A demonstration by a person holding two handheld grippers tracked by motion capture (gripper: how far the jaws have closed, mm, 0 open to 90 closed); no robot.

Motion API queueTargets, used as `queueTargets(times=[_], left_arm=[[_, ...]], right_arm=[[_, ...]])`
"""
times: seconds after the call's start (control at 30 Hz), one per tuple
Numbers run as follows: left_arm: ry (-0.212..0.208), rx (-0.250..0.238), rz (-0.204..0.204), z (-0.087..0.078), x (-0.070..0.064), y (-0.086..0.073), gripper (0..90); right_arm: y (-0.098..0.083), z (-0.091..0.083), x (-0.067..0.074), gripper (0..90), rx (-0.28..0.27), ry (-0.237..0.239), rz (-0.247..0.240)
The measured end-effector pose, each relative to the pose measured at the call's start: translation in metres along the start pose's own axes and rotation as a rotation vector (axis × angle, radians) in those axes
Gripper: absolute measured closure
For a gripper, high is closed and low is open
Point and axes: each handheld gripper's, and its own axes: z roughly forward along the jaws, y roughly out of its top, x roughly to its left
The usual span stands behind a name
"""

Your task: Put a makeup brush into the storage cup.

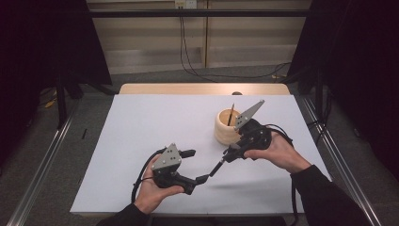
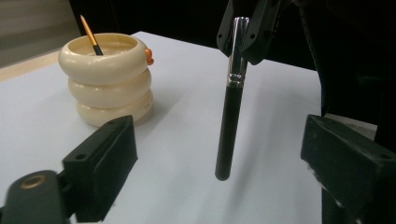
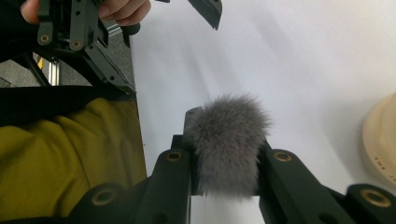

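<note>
Fingers: right gripper (image 1: 229,154) jaws pinch the makeup brush (image 2: 230,100) at its ferrule and bristle end; left gripper (image 1: 196,165) jaws stand spread, empty. White table (image 1: 141,141): bare. Cream ringed holder (image 1: 227,127): stands just beside the right gripper, likely stable, with one thin brush (image 2: 90,33) inside. Makeup brush: hangs above the table; judged light, stiff, glossy handle likely slippery, grey bristles (image 3: 229,140) soft; best gripped on the ferrule.

- Ringed holder (image 1: 227,127) on table (image 1: 141,127), right of centre, toward far side; thin brush (image 1: 230,114) standing in it.
- Right gripper (image 1: 229,154) just before holder, makeup brush (image 1: 216,168) between its jaws.
- Left gripper (image 1: 195,165) left of that, brush handle between its jaws, apart.
</note>
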Motion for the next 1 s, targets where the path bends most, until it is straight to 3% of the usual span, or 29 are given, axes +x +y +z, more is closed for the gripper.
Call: queueTargets(times=[0.27, 0.37, 0.43, 0.83, 1.0], left_arm=[[-0.013, 0.039, 0.037, 0.015, 0.000, 0.003, 21.7], [-0.028, 0.067, 0.048, 0.019, 0.000, 0.005, 30.7], [-0.057, 0.059, 0.040, 0.023, 0.000, 0.005, 37.9], [-0.080, 0.082, 0.051, 0.037, -0.003, 0.006, 63.5], [-0.083, 0.095, 0.060, 0.042, -0.003, 0.004, 65.1]], right_arm=[[0.000, 0.000, 0.000, 78.5, 0.003, -0.005, 0.001], [0.000, 0.000, 0.000, 78.5, -0.002, 0.004, -0.004], [0.000, 0.000, 0.001, 78.5, 0.001, 0.008, -0.002], [0.000, 0.002, 0.002, 78.5, 0.004, 0.013, -0.013], [-0.001, 0.003, 0.002, 78.5, 0.003, 0.007, -0.008]])
